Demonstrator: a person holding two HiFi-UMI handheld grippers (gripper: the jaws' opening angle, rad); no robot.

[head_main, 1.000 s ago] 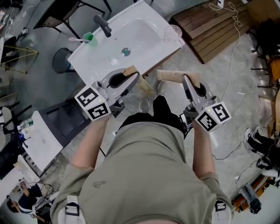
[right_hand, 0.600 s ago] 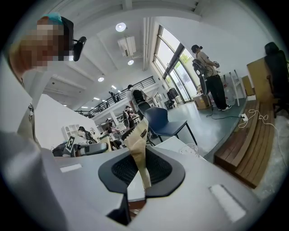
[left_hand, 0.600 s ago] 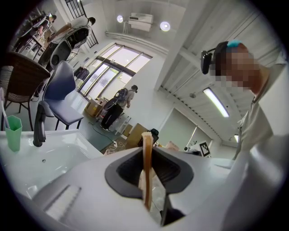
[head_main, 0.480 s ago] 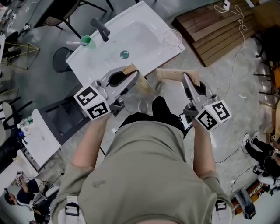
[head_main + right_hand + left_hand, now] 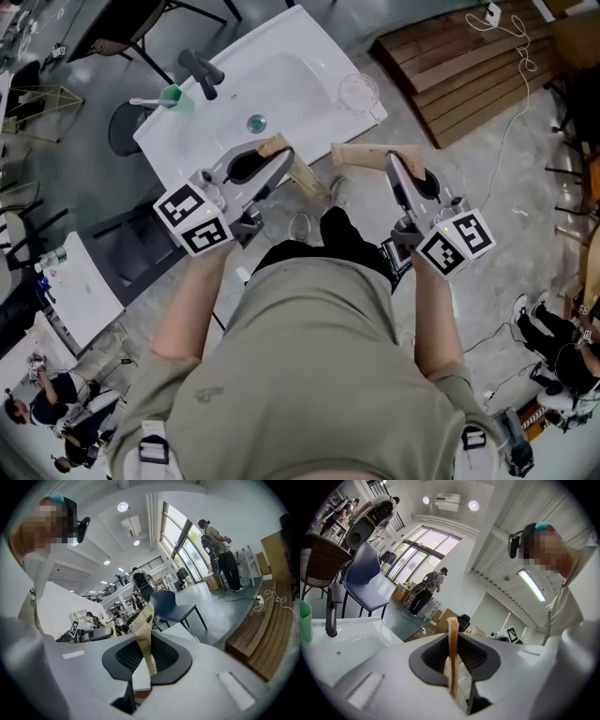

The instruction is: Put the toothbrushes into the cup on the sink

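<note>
Both grippers are held out in front of the person, short of the white sink (image 5: pixel 300 56). My left gripper (image 5: pixel 281 167) is shut on a tan paper toothbrush packet (image 5: pixel 298 173); in the left gripper view the packet (image 5: pixel 452 653) stands edge-on between the jaws. My right gripper (image 5: pixel 394 161) is shut on a second tan packet (image 5: pixel 359 158), which shows crumpled (image 5: pixel 144 641) in the right gripper view. A green cup (image 5: pixel 172 96) with a white brush in it stands left of the dark faucet (image 5: pixel 199 71). A clear glass cup (image 5: pixel 357 92) sits on the sink's right corner.
A wooden pallet (image 5: pixel 469 66) with a white cable lies on the floor right of the sink. A dark round stool (image 5: pixel 125 131) and a white table (image 5: pixel 84 300) are at the left. A blue chair (image 5: pixel 365 581) stands beyond the sink; people stand further off.
Both grippers have shifted slightly up and left with their packets. The sink, cups and pallet sit further left in the head view than before. Jaws unchanged.
</note>
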